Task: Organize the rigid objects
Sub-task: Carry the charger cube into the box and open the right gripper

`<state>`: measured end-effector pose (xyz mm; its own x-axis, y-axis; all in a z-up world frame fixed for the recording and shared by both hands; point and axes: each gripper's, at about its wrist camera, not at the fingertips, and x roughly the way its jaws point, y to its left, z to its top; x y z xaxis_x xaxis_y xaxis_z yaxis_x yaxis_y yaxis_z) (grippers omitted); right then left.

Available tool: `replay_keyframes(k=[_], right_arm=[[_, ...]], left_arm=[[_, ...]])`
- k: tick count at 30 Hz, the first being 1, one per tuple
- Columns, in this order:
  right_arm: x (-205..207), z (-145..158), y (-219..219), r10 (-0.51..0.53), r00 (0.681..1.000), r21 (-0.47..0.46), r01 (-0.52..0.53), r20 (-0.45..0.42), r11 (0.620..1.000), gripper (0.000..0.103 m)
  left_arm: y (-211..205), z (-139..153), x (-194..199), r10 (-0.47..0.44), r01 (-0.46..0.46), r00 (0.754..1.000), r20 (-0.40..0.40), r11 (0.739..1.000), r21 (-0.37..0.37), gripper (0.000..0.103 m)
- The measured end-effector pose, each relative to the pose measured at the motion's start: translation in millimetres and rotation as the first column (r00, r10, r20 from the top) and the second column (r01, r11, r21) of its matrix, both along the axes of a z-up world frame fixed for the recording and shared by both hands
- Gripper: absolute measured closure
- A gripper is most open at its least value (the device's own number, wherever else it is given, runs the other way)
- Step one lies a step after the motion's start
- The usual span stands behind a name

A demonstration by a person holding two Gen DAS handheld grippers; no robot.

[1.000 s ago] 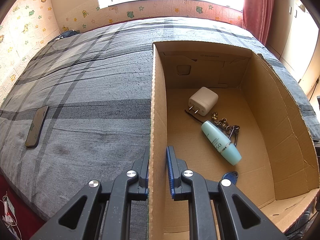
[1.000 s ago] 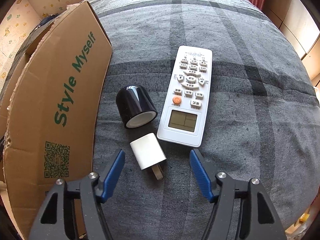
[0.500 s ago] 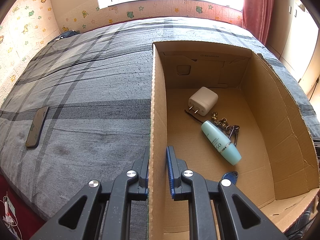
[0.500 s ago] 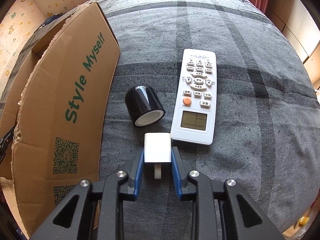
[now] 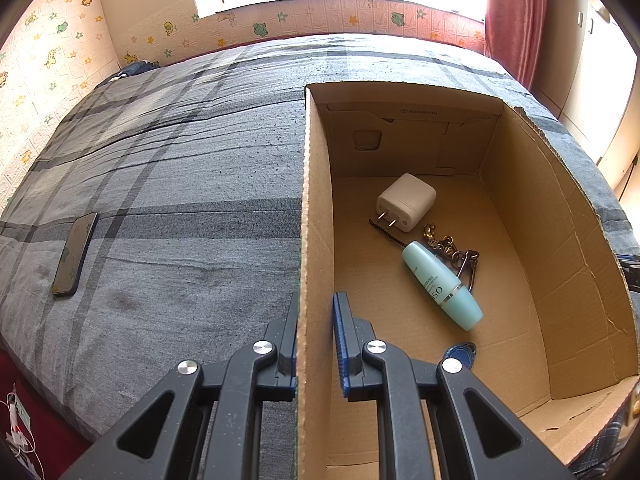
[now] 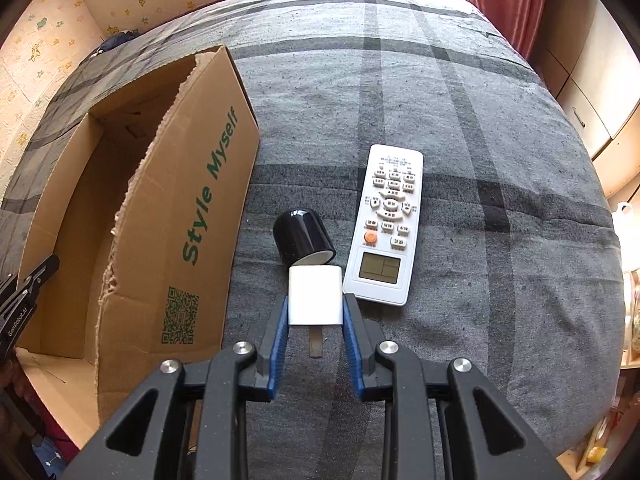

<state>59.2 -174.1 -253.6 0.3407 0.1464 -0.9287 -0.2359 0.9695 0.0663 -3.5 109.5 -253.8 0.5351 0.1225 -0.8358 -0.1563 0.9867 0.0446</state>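
The right hand-held gripper [image 6: 315, 320] is clamped on a small white plastic plug adapter [image 6: 315, 295], raised above the grey checked bed [image 6: 500, 240], prongs pointing back toward the camera. The adapter is judged light, stiff and smooth; its flat sides are gripped well. Just beyond lie a black cylindrical cap [image 6: 303, 231] and a white remote control [image 6: 387, 222], its long axis pointing away. The left hand-held gripper [image 5: 316, 340] is clamped on the brown cardboard box [image 5: 316, 240] wall.
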Motion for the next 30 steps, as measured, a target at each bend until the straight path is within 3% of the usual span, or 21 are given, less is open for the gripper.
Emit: replay_keyframes(k=[20,30], right_arm=[[-4,75,39,0.106,0.988,0.013,-0.108,0.110,0.994,0.076],[-11,84,85,0.220,0.968,0.031,-0.226,0.122,0.974,0.076]], left_arm=[[0,0,0,0.000,0.000,1.000,0.000,1.000,-0.001,0.088],[-1,0,0,0.000,0.000,1.000,0.001,1.000,-0.001,0.088]])
